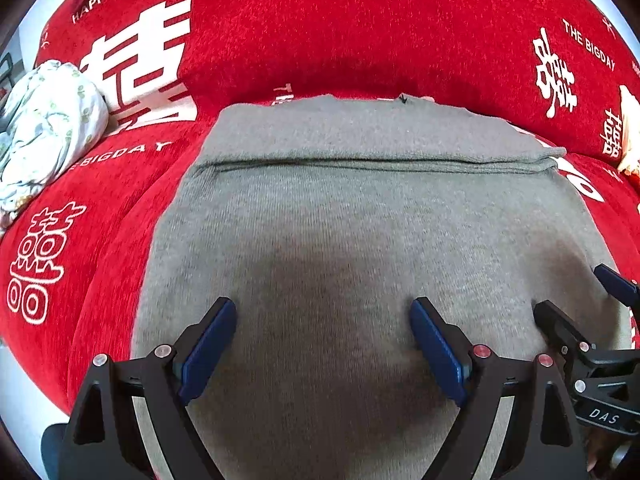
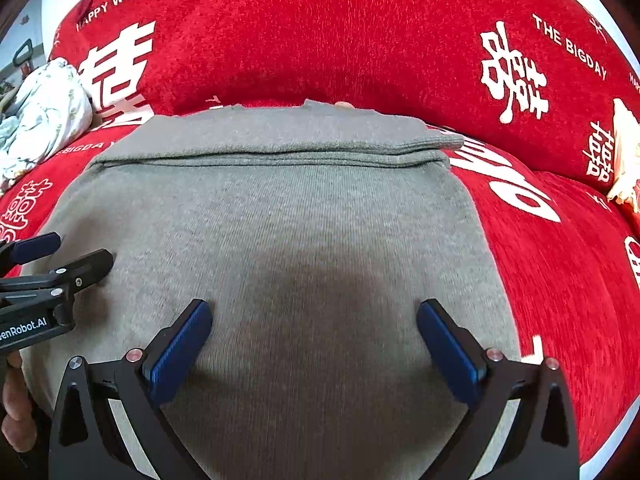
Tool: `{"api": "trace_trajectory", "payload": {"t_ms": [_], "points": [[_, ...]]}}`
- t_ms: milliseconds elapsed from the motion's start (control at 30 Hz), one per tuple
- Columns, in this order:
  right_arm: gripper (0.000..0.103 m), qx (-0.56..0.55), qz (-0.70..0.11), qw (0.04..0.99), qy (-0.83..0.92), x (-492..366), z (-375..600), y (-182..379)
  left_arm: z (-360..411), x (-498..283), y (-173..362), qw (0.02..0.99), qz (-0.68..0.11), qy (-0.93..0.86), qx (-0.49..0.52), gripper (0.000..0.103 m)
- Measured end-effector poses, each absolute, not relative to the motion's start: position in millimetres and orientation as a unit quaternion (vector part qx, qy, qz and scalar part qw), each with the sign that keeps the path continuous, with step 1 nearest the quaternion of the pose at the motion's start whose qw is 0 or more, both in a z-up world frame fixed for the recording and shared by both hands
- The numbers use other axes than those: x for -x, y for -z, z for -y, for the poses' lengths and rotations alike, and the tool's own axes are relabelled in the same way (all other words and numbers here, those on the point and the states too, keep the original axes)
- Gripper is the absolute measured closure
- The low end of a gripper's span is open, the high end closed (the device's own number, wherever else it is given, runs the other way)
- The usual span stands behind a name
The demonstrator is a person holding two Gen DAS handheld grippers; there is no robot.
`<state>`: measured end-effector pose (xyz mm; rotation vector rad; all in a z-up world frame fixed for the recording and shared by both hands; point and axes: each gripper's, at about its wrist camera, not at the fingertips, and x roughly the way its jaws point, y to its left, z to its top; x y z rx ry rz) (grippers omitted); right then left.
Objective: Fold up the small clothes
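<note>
**Q:** Grey knitted garment (image 1: 360, 216) — where does it lie, and how far is the folding?

**A:** It lies flat on the seat of a red sofa cover printed with white characters (image 1: 300, 28), its far part reaching the backrest. One fold appears made: a doubled edge (image 2: 272, 156) crosses the far part. Further folds probably remain.

**Q:** And the claws?

**A:** Left claw (image 1: 323, 344) and right claw (image 2: 314, 340) hover side by side over the near part, jaws spread wide, gripping nothing.

**Q:** The surroundings?

**A:** A crumpled white floral cloth (image 1: 44, 128) sits at the sofa's left end; a cream object (image 2: 626, 160), unclear, at the right.
</note>
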<state>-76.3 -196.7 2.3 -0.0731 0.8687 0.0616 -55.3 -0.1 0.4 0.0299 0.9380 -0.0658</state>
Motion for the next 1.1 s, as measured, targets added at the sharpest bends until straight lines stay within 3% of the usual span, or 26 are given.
{"api": "trace_trajectory", "payload": {"t_ms": [733, 767, 800, 1100], "points": [[0.001, 0.048, -0.431, 0.9, -0.04, 127.6, 198.9, -0.6, -5.5, 95.1, 1.4, 0.88, -0.473, 0.038, -0.011, 0.013], [0.001, 0.051, -0.432, 0.9, -0.042, 132.6, 199.3, -0.2, -6.5, 99.3, 2.3, 0.88, -0.473, 0.04, -0.011, 0.01], [0.001, 0.053, -0.432, 0.899, -0.044, 137.2, 199.4, 0.3, -8.3, 104.0, 5.5, 0.877, -0.478, 0.038, -0.011, 0.0], [0.001, 0.083, -0.43, 0.898, -0.055, 176.2, 202.7, 8.3, -22.6, 147.7, 18.4, 0.87, -0.491, 0.055, -0.004, 0.0]]}}
